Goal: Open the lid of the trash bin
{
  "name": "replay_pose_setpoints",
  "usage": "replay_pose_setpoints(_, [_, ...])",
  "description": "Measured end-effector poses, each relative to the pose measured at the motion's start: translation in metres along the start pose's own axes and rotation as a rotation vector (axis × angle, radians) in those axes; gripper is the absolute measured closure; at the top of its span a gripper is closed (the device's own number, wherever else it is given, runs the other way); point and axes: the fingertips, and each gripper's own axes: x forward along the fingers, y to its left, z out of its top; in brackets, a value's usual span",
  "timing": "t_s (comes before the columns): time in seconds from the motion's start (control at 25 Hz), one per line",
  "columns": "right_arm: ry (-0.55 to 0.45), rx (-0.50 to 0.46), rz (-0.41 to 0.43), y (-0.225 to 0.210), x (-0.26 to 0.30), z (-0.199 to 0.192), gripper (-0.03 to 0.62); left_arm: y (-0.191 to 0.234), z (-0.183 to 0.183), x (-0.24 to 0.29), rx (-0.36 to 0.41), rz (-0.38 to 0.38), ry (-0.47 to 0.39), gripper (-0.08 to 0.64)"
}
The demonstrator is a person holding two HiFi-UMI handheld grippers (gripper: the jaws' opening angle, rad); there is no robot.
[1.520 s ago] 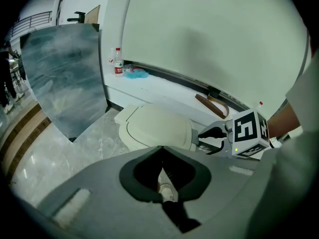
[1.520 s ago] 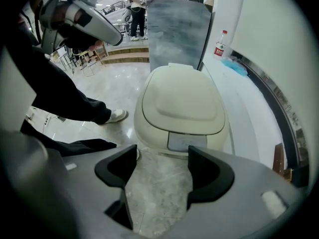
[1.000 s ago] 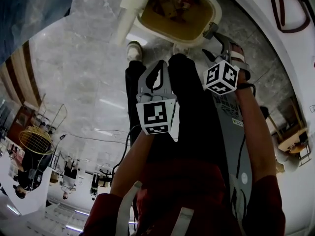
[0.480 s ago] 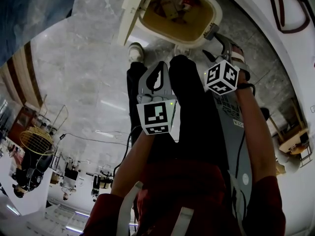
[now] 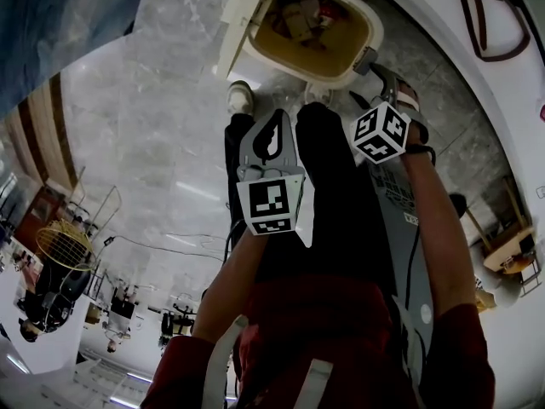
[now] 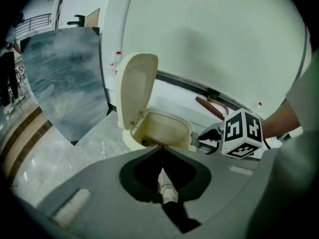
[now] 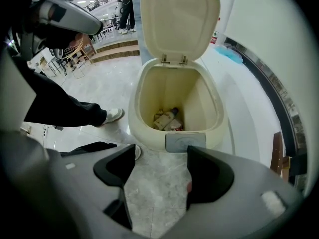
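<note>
One lid (image 7: 179, 19): upright over trash bin (image 7: 204, 98), upper centre; I judge opening done.
Left gripper (image 6: 160, 147): jaws together, empty.
Right gripper (image 7: 159, 171): jaws apart, empty.

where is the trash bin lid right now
In the right gripper view the lid stands upright at top centre, hinged to the back rim of the cream trash bin, beyond the open right gripper.

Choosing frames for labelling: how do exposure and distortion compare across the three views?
Head view: dim, person's trousers near black, grey marble floor bowed by fisheye. Left gripper view: heavy barrel distortion, dark corners. Right gripper view: bright, cream plastic trash bin sharp, rubbish inside visible.
</note>
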Motion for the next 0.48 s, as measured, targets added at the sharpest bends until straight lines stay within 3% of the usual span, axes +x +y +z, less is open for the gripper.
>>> replay_pose_setpoints(0.48, [-0.032, 0.159, 0.004, 0.014, -0.024, 0.024, 0.272, 0.010, 0.036, -0.037, 0.024, 0.004, -0.035, 0.555])
